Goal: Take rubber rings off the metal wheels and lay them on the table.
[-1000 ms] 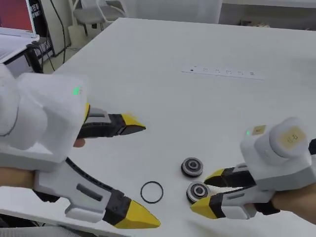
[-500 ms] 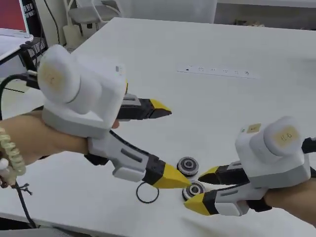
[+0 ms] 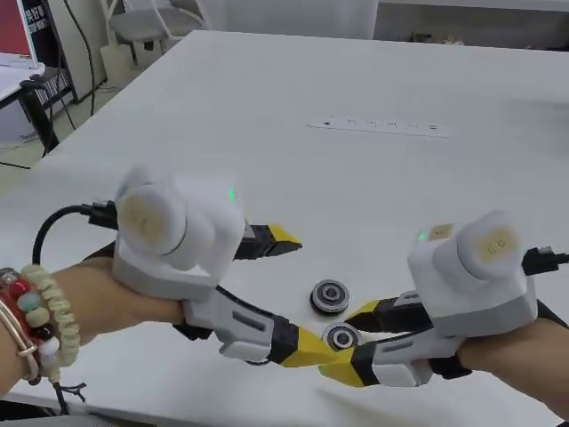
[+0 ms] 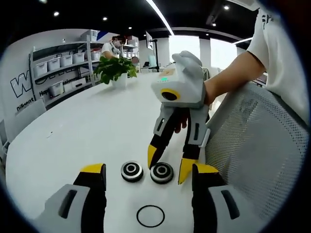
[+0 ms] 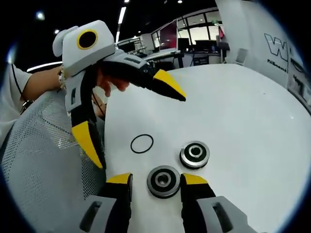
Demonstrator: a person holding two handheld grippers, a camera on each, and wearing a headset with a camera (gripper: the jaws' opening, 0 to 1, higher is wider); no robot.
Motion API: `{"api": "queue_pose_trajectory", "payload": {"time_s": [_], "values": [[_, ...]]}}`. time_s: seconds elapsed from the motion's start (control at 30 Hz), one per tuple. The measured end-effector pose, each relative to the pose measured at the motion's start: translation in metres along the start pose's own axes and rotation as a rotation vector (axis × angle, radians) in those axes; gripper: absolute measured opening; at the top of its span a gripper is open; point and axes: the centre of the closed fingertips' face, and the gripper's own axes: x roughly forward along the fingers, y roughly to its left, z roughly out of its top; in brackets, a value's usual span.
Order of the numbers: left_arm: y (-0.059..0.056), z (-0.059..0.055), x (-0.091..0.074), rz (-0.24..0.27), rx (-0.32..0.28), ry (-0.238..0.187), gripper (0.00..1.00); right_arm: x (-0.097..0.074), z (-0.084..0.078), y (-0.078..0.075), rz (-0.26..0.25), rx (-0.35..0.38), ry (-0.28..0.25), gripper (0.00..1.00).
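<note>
Right tool straddles the near wheel, jaws apart. Left tool gapes wide. Right gripper view: ring at the wheel's 11 o'clock.

Near the front edge of the desk: two wheels, one loose ring, a gripper on either side.

Nearer wheel on the desk between the jaws of the right gripper, close to both, with a slight gap on one side. Farther wheel just behind it and a little to the left in the head view, apart from it and outside those jaws. Rubber ring flat on the desk left of the wheels, touching neither, low between the widely parted jaws of the left gripper. Left gripper facing the right gripper across the wheels. Power strip well behind, toward the far side.
</note>
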Motion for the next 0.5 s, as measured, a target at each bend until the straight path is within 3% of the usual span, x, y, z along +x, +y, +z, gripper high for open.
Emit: {"api": "queue_pose_trajectory", "payload": {"time_s": [0.23, 0.5], "values": [[-0.003, -0.006, 0.013, 0.008, 0.018, 0.009, 0.49, -0.002, -0.005, -0.006, -0.021, -0.021, 0.021, 0.35], [-0.018, -0.01, 0.036, -0.036, 0.049, 0.023, 0.33, -0.007, -0.015, -0.013, -0.037, -0.043, 0.059, 0.28]]}}
